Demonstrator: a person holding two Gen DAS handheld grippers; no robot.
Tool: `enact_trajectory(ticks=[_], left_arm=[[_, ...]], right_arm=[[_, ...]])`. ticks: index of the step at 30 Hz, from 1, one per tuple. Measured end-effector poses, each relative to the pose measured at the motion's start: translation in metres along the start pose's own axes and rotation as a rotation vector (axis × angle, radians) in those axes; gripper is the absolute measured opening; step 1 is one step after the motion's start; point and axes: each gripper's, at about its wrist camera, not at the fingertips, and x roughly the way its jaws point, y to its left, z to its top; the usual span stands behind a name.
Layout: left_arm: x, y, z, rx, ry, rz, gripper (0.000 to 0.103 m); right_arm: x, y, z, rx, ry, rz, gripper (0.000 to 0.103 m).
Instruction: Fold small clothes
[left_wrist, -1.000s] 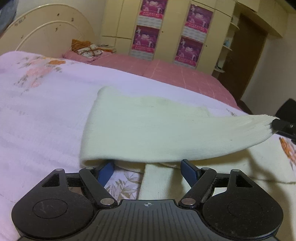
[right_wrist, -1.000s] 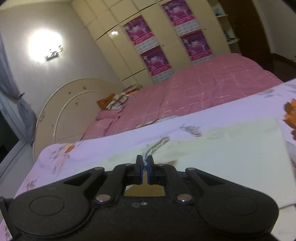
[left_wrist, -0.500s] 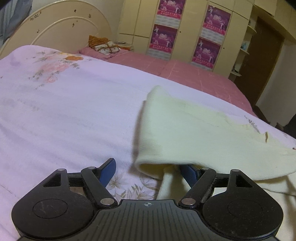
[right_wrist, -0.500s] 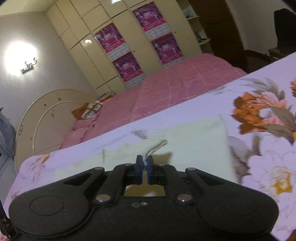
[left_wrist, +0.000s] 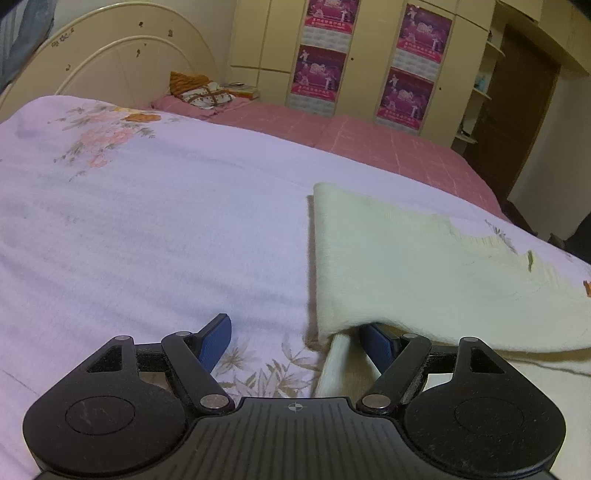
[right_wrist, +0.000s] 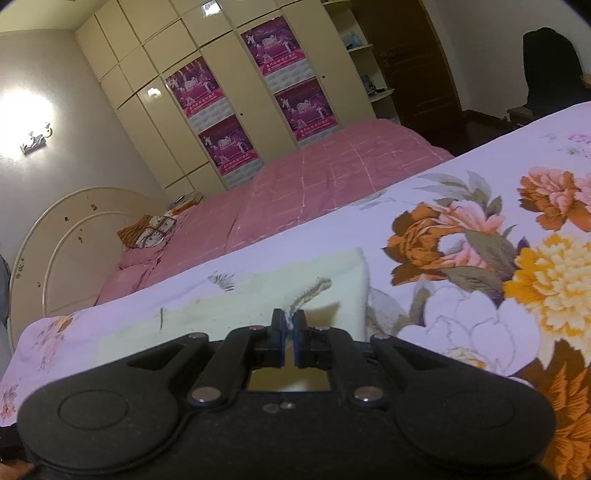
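Observation:
A cream knitted garment (left_wrist: 406, 266) lies folded over on the lilac flowered blanket (left_wrist: 147, 229), its rounded fold edge facing left. My left gripper (left_wrist: 293, 328) stands open low over the blanket. Its left blue fingertip (left_wrist: 218, 332) is bare, and its right one is tucked under the garment's lifted near edge, beside a cream strip of the lower layer (left_wrist: 336, 362). In the right wrist view my right gripper (right_wrist: 289, 319) is shut on a frayed corner of the cream garment (right_wrist: 258, 295), which spreads flat ahead of it.
Large orange and yellow flowers are printed on the blanket (right_wrist: 517, 258) to the right of the garment. Behind it lies a pink quilted bed (left_wrist: 369, 140) with pillows (left_wrist: 203, 92), a cream headboard (left_wrist: 110, 66) and wardrobes with purple posters (left_wrist: 406, 74).
The garment's folded edge has slid from left to right across the left view. The right gripper, holding its corner, has moved right and left the left view. The left jaws stay open.

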Motion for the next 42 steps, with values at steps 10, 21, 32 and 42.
enact_trajectory(ticks=[10, 21, 32, 42], left_arm=[[0.001, 0.003, 0.001, 0.036, 0.017, -0.024, 0.076], [0.001, 0.002, 0.001, 0.07, 0.029, -0.033, 0.076], [-0.01, 0.007, -0.002, 0.143, 0.033, -0.019, 0.077], [-0.032, -0.023, 0.013, 0.158, -0.111, -0.274, 0.076]], right_arm=[[-0.003, -0.013, -0.009, 0.009, 0.019, -0.024, 0.005], [0.003, -0.025, -0.03, 0.041, 0.056, -0.059, 0.005], [0.004, -0.029, -0.038, 0.03, 0.075, -0.076, 0.005], [0.004, 0.0, -0.026, -0.129, 0.036, -0.074, 0.013]])
